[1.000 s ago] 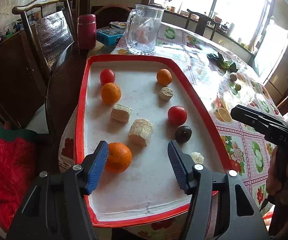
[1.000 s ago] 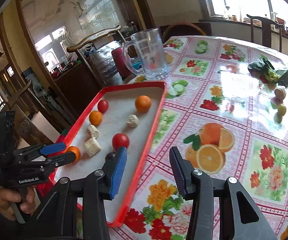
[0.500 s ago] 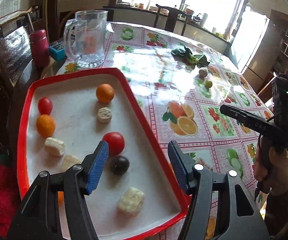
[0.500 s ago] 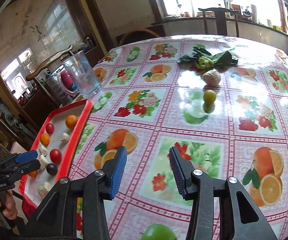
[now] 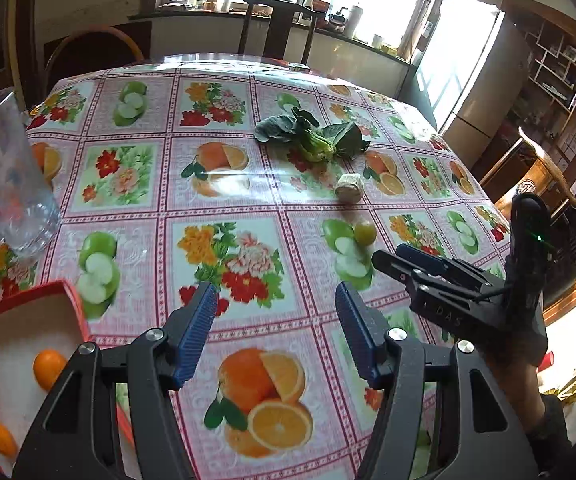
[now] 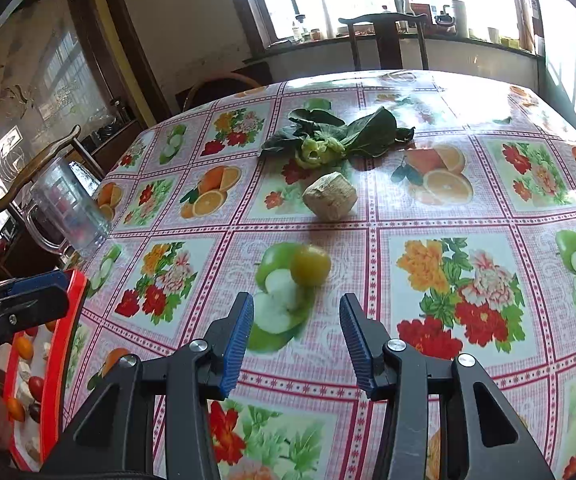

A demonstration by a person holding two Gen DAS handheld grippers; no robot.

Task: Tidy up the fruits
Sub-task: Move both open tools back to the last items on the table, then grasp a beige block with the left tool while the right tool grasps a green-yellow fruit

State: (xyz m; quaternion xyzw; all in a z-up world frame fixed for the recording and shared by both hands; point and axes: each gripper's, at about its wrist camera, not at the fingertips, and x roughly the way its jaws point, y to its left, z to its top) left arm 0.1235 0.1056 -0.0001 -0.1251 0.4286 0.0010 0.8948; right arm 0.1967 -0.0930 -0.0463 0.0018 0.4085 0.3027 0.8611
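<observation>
Both grippers gape wide, right gripper [image 6: 296,336] facing round green fruit [image 6: 310,266] (no long axis); left gripper [image 5: 275,326] empty.

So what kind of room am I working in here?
Most likely a home dining room or eat-in kitchen. A large table under a fruit-and-flower oilcloth fills the view, a wooden chair stands at its far side, and the window ledge behind holds bottles and a kettle.

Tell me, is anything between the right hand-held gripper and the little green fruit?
Nothing but bare tablecloth lies between the right hand-held gripper and green fruit, seen in the right wrist view.
</observation>
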